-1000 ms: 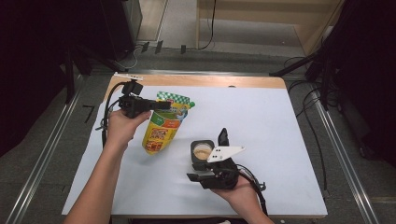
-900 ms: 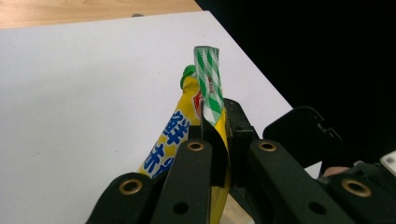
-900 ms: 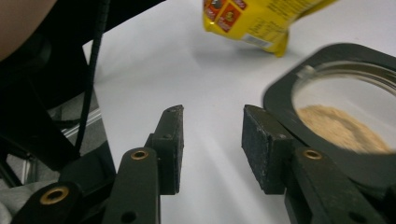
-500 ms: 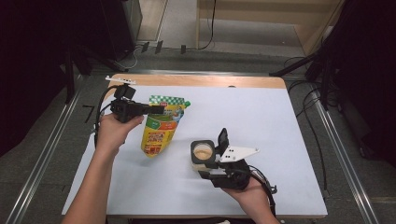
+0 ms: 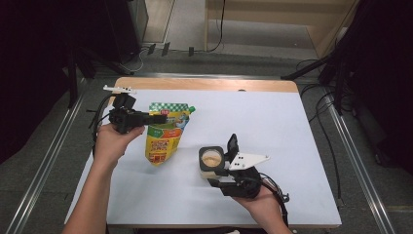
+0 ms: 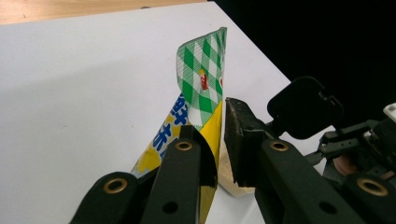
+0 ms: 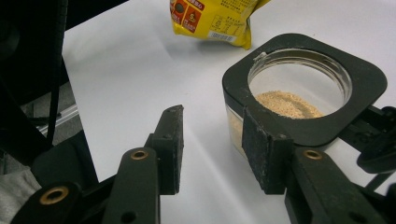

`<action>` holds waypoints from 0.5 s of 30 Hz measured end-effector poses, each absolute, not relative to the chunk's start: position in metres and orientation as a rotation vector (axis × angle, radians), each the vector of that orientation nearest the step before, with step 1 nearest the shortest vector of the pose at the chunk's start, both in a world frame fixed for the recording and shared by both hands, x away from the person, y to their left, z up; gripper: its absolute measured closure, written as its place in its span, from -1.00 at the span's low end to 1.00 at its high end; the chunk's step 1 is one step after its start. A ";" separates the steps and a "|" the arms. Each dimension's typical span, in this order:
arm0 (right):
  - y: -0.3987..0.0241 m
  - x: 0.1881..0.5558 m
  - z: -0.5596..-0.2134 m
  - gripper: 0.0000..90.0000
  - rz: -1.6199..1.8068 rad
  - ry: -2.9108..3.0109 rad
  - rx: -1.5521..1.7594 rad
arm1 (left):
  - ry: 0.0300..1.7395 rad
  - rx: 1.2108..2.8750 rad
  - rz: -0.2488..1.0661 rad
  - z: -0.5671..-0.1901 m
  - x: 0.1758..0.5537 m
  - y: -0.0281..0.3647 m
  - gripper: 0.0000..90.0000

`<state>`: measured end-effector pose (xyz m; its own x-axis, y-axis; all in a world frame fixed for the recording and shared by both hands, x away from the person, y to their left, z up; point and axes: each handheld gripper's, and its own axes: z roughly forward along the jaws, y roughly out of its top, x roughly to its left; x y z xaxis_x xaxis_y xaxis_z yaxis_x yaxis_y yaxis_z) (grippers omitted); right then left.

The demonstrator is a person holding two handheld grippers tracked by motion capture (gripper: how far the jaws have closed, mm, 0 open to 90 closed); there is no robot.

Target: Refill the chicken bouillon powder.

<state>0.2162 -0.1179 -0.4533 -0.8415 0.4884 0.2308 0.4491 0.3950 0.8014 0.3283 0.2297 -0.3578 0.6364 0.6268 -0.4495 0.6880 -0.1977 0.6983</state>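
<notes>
Your left gripper (image 6: 212, 140) has its jaws around the top of the yellow pouch (image 5: 164, 137), just opening, a gap showing at one pad. Green-white check header, blue script, not legible. Your right gripper (image 7: 212, 149) sits open beside the black-rimmed jar (image 7: 303, 100) of tan powder, mid-table.

Left tool (image 5: 157, 118) at pouch (image 5: 165, 134), jar (image 5: 212, 160) near right tool (image 5: 225, 158)

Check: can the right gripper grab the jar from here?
Probably not yet: the right gripper has its open jaws beside the jar, not around it. Nothing seems to block a small sideways shift.
</notes>
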 end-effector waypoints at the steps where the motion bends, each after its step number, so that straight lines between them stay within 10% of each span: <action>1: -0.118 0.216 -0.453 0.34 1.468 2.589 0.870 | 1.043 1.896 -0.077 -0.357 0.327 0.231 0.83; 15: -0.114 0.216 -0.454 0.33 1.442 2.601 0.849 | 1.048 1.884 -0.056 -0.352 0.316 0.245 0.62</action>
<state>0.2158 -0.1144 -0.4536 -0.8481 0.4844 0.2146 0.4386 0.4147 0.7973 0.3158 0.2449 -0.3521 0.6321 0.6377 -0.4402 0.6811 -0.1862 0.7082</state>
